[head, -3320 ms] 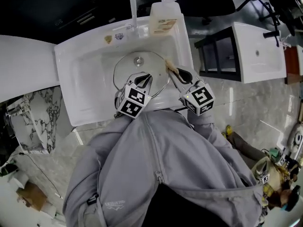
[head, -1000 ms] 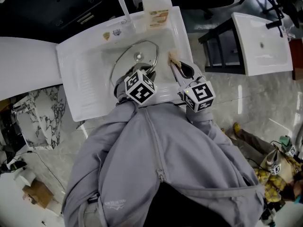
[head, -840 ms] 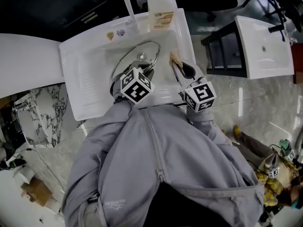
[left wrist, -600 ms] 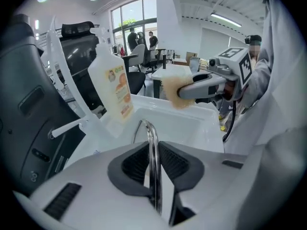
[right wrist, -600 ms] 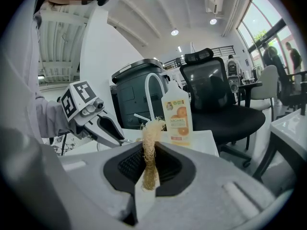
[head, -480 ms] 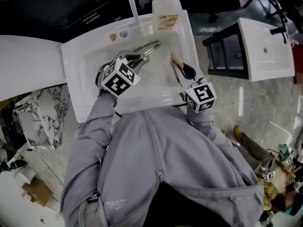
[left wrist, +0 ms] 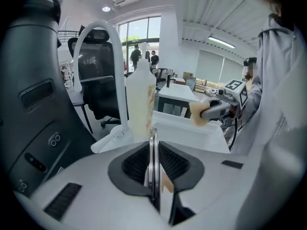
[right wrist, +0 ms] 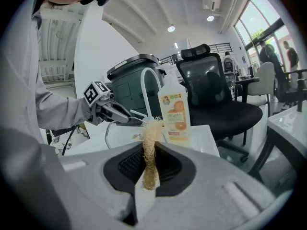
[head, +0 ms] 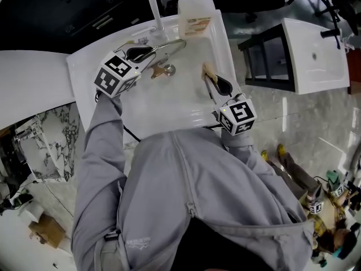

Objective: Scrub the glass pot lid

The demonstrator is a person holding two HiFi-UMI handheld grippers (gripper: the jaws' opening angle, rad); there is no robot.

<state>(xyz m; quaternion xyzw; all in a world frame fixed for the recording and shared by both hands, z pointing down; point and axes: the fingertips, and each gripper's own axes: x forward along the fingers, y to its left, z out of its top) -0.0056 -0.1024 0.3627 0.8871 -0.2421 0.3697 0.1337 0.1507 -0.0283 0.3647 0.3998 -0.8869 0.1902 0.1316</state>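
The left arm (head: 97, 137), in a grey sleeve, reaches far forward. The left gripper (head: 148, 51) tilts downward, its jaws having just been closing and now clamped on the glass lid (left wrist: 153, 143) at its rim. The right gripper (head: 210, 79), nearer the body, pinches a loofah scrubber (right wrist: 149, 143).

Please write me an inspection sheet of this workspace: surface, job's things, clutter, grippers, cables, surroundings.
Surface: white sink, faucet at its back.
Job's things: lid held on edge near the faucet; sponge over the sink's right side.
Clutter: soap bottle on the back rim.
Grippers: left gripper shut on the lid's rim, its jaws have just been closing; right gripper shut on the sponge.
Cables: black cable at the sink's front edge.
Surroundings: second basin to the right, office chair behind the sink.
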